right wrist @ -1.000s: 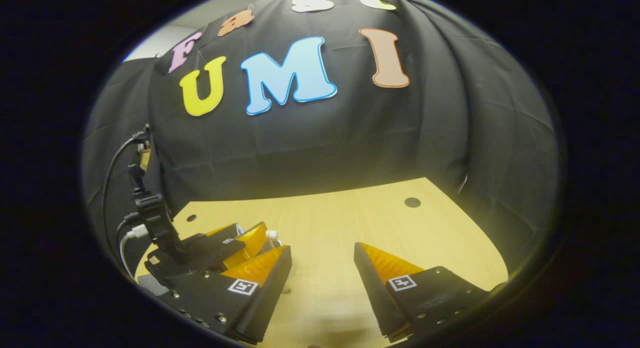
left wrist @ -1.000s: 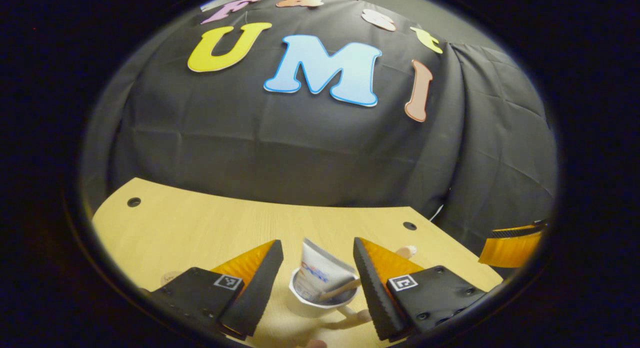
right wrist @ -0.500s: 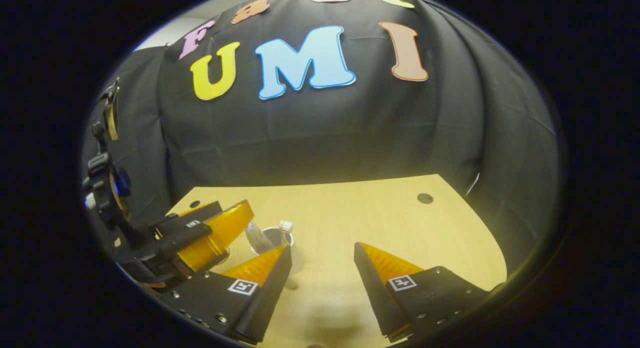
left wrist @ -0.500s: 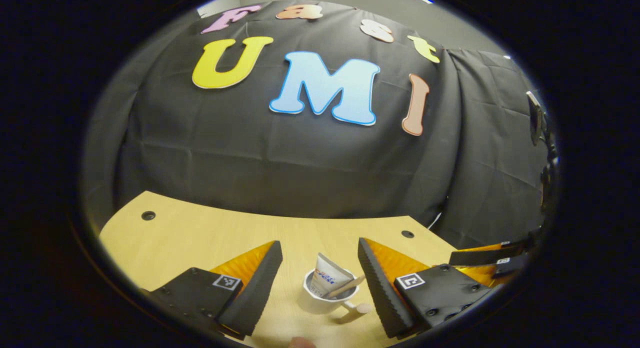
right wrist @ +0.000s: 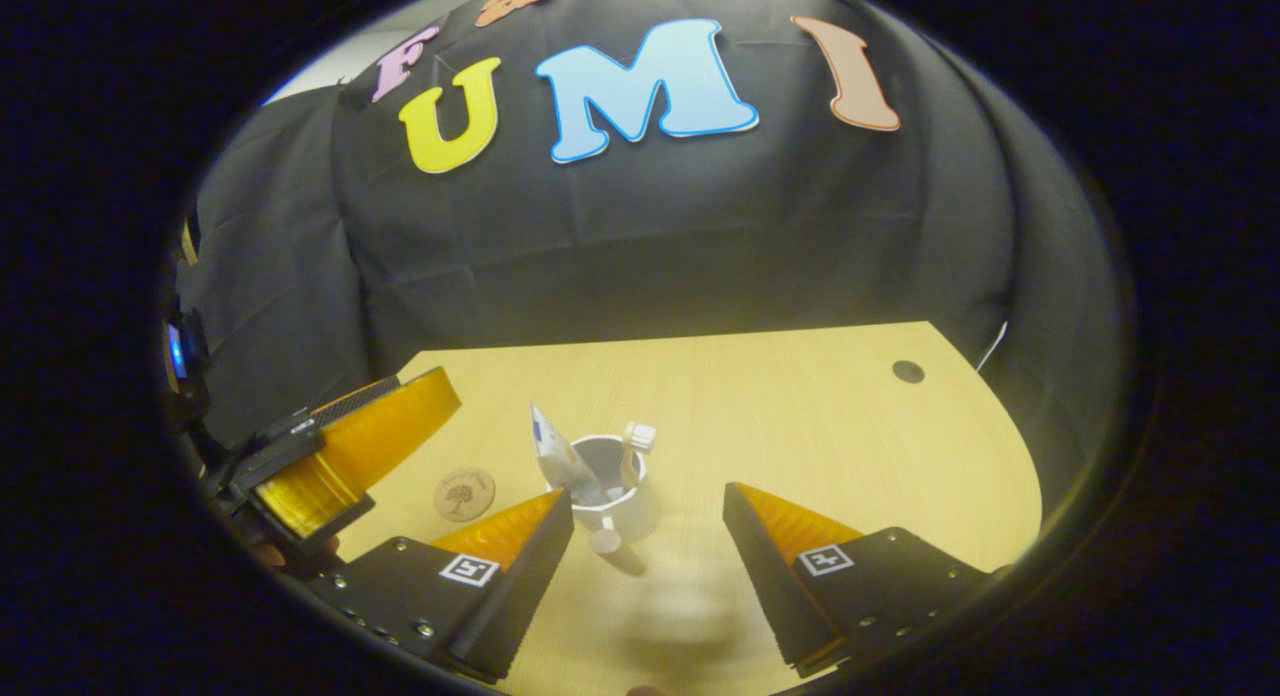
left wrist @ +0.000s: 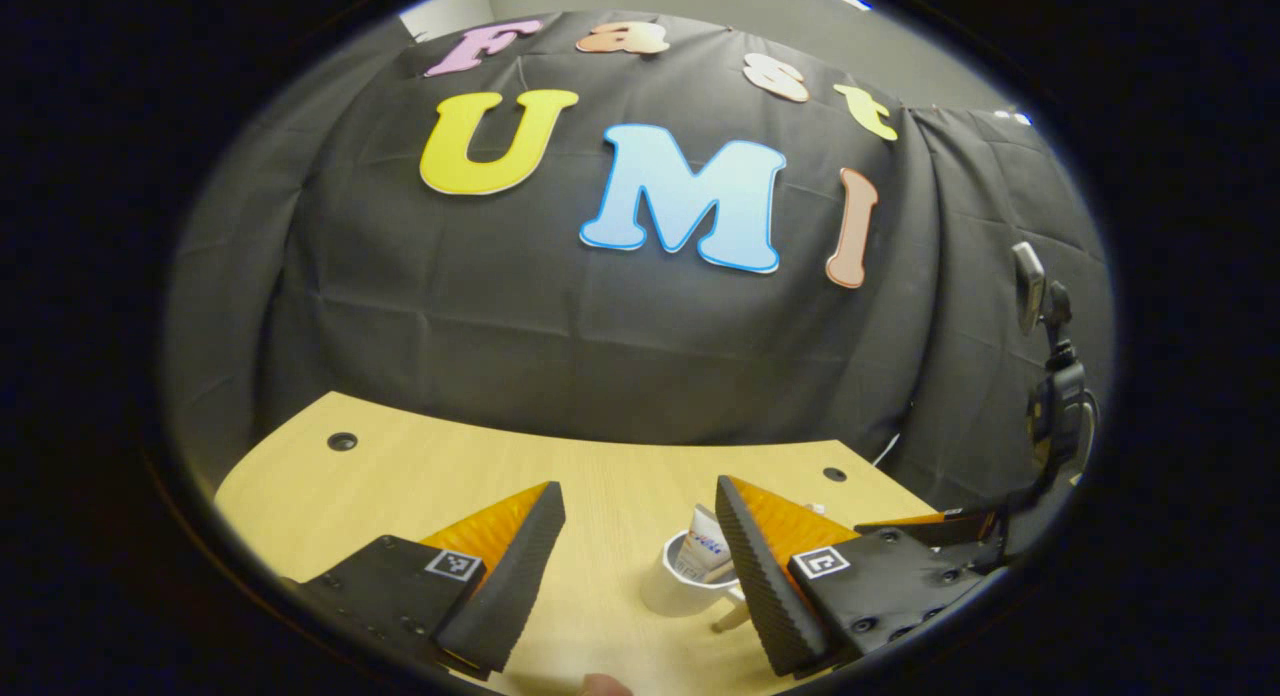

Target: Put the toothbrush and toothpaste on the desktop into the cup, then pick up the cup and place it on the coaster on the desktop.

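Observation:
A white cup (right wrist: 622, 488) with a wooden handle stands on the light wooden desktop (right wrist: 800, 416). A toothpaste tube (right wrist: 556, 456) and a wooden toothbrush (right wrist: 634, 446) stand in it. The round wooden coaster (right wrist: 464, 493) lies flat to the cup's left. My right gripper (right wrist: 648, 511) is open, just in front of the cup. In the left gripper view the cup (left wrist: 685, 588) with the toothpaste tube (left wrist: 703, 556) sits beside my right finger; my left gripper (left wrist: 640, 524) is open with nothing between its fingers. The left gripper (right wrist: 350, 446) also appears at the left of the right gripper view.
The desktop (left wrist: 420, 466) has small dark holes (left wrist: 342, 441) near its back corners. The black cloth wall (left wrist: 600, 326) closes the back. The right gripper's body and cable (left wrist: 1040, 416) rise at the right of the left gripper view.
My left gripper drew back and to the left, so the cup slid from between its fingers to beside the right one. My right gripper turned toward the cup; the coaster came into sight.

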`<action>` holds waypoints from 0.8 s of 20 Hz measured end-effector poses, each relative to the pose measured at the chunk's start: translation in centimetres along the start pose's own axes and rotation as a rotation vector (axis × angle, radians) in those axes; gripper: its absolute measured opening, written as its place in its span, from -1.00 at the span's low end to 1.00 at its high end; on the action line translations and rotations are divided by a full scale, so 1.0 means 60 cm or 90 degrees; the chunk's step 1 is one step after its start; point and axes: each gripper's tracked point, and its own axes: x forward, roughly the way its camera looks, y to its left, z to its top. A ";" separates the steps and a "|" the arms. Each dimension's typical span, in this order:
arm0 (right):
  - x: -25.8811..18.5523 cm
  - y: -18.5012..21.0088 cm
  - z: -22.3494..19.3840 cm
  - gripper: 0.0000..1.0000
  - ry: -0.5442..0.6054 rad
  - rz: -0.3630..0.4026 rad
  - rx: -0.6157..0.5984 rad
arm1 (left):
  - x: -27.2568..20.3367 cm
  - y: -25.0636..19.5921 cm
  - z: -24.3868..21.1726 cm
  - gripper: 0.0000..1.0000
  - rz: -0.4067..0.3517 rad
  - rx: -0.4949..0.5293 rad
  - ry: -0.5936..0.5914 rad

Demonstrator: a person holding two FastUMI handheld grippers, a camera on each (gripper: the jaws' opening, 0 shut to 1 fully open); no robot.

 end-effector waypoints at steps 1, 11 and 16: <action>0.006 0.004 -0.006 0.85 0.010 0.002 -0.006 | -0.004 0.007 -0.002 0.94 0.005 -0.003 0.004; 0.056 0.031 -0.060 0.85 0.122 0.001 -0.110 | -0.048 0.067 -0.031 0.94 0.047 -0.038 0.050; 0.073 0.025 -0.096 0.85 0.207 -0.006 -0.123 | -0.077 0.089 -0.061 0.94 0.070 -0.061 0.092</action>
